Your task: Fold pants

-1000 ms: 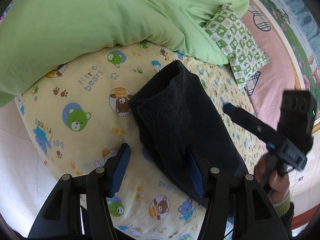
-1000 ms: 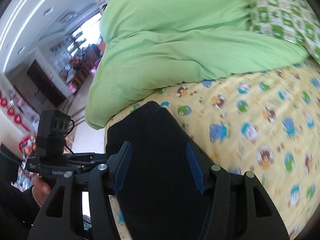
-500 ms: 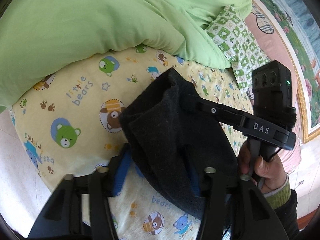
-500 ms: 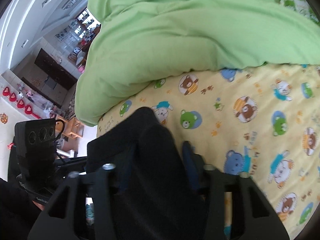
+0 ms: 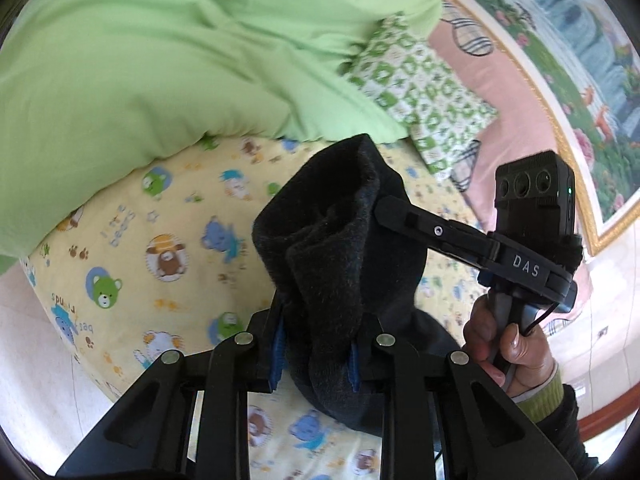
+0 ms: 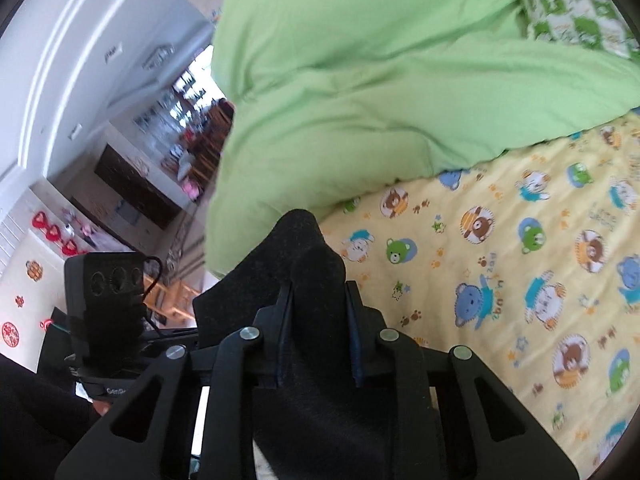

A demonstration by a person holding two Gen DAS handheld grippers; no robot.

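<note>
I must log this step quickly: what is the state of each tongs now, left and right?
Left tongs: closed on the black pants.
Right tongs: closed on the same black pants, which bunch between the pads.

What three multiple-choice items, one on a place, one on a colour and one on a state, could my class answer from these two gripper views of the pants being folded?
1. What lies against the far side of the bear-print sheet?
A. a green duvet
B. a red towel
C. a wooden tray

2. What colour are the pants?
A. white
B. black
C. orange

3. How does the left gripper stand?
A. wide open above the sheet
B. shut on the pants
C. out of view

Answers:
1. A: the green duvet is bunched along the sheet's far edge.
2. B: the fabric is fuzzy and black in both views.
3. B: its blue pads press the cloth, as the right gripper does too.
</note>
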